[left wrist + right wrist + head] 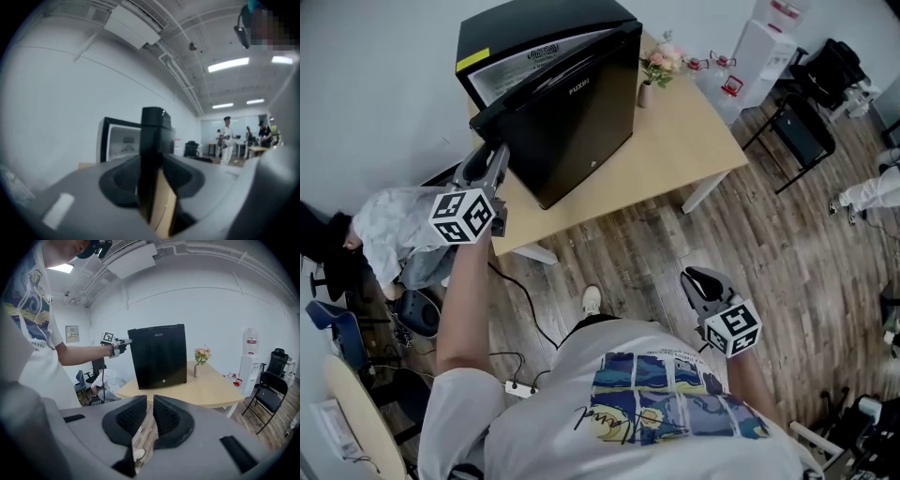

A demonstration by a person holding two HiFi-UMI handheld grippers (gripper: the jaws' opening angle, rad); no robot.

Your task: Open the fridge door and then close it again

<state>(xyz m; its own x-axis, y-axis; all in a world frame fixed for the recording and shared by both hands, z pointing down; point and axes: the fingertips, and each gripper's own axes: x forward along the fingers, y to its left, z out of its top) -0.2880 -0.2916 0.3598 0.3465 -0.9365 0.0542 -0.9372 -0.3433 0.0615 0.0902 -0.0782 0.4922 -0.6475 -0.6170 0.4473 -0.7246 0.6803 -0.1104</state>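
One fridge [572, 112] on wooden table [675, 141] — plank floor [750, 244].

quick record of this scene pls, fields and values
fridge: black, on wooden table
door: ajar, white interior showing
left gripper: at the door's free edge, edge between its jaws, gap on one side
right gripper: low beside the person, jaws slightly apart, empty
also on table: flower vase

one fridge [572, 112], one table [684, 141], one vase [645, 95], two grippers: left gripper [491, 152], right gripper [691, 276].
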